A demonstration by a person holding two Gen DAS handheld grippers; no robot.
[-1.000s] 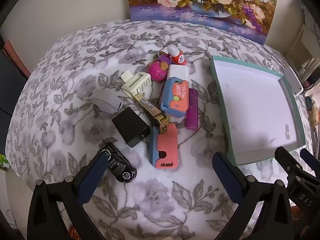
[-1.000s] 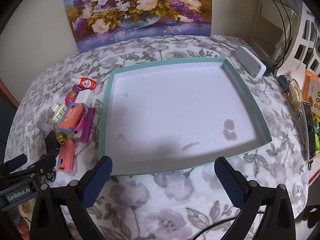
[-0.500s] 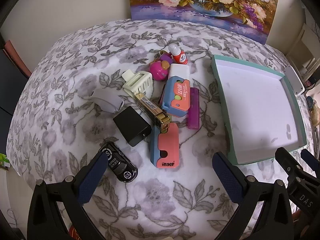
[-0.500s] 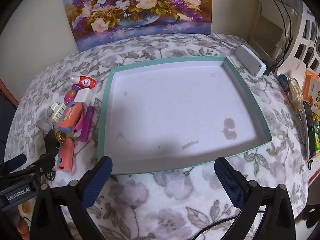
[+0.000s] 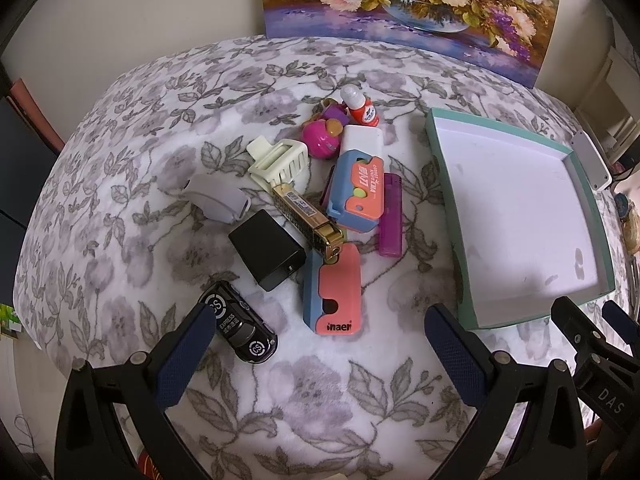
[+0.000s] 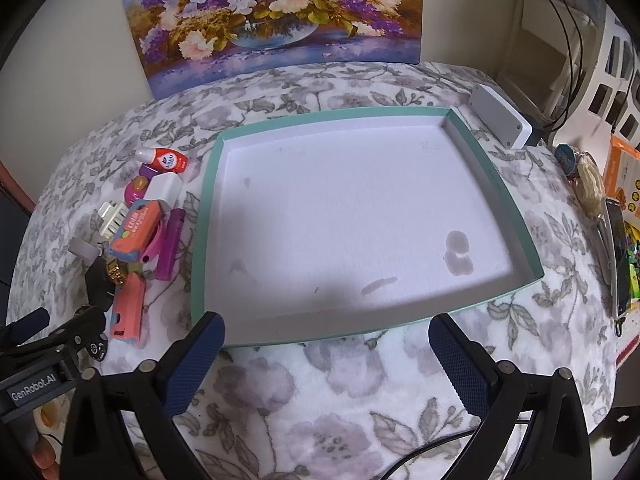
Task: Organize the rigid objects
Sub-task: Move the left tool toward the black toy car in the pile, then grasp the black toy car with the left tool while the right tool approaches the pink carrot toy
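Cluster of small rigid items, among them pink-blue case (image 5: 334, 293), black adapter (image 5: 267, 249) and toy car (image 5: 238, 328), lies on floral-covered surface (image 5: 320, 400), left of tray (image 6: 202, 240). Tray holds nothing. Left tool (image 5: 312, 352) released, hovering over nearest items. Right tool (image 6: 326, 358) released, at tray's near rim. Judgement: descend straight on isolated case or car, jaws across its narrow width, avoid nudging neighbours.
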